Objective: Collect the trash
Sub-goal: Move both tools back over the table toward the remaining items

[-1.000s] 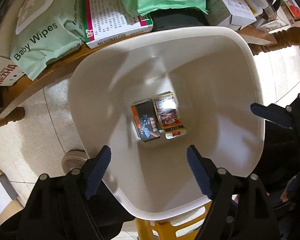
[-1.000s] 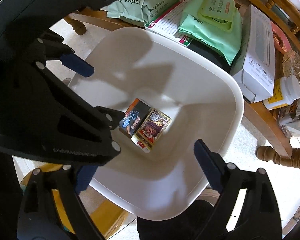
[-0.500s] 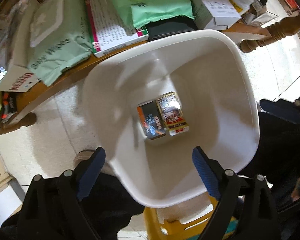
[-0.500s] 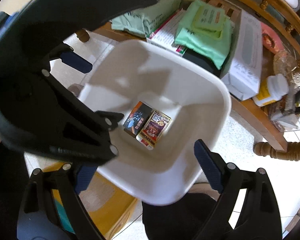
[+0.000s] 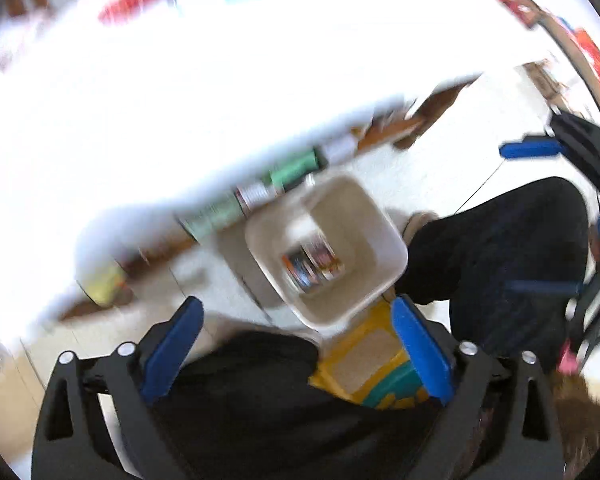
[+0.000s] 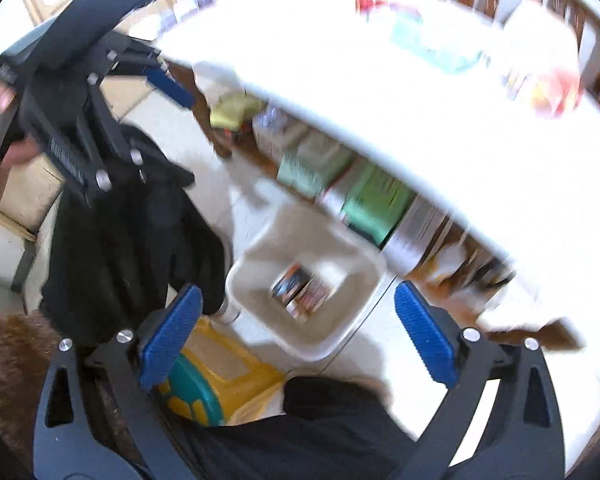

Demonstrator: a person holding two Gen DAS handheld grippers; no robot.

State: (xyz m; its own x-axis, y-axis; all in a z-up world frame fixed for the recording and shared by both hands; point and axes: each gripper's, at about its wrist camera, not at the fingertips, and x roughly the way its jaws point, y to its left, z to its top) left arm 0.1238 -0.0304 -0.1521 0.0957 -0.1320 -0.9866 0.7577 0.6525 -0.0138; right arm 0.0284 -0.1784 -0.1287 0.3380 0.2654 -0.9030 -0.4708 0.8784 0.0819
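Observation:
A white bin (image 5: 380,236) stands on the floor far below; it also shows in the right wrist view (image 6: 352,312). Two small printed boxes (image 5: 312,264) lie side by side on its bottom, also seen in the right wrist view (image 6: 300,292). My left gripper (image 5: 296,340) is open and empty, high above the bin. My right gripper (image 6: 298,332) is open and empty, also high above it. The left gripper shows at the upper left of the right wrist view (image 6: 100,92). Both views are blurred.
A bright white tabletop (image 6: 420,92) fills the upper part of both views, with blurred items on it. Packs and boxes (image 6: 364,196) sit on a wooden shelf under it. A yellow stool (image 6: 220,376) stands by the bin. The person's dark legs (image 5: 500,248) are close.
Both grippers have risen fast away from the bin, which now looks small and far below. The tabletop has come into view. The boxes in the bin have not moved.

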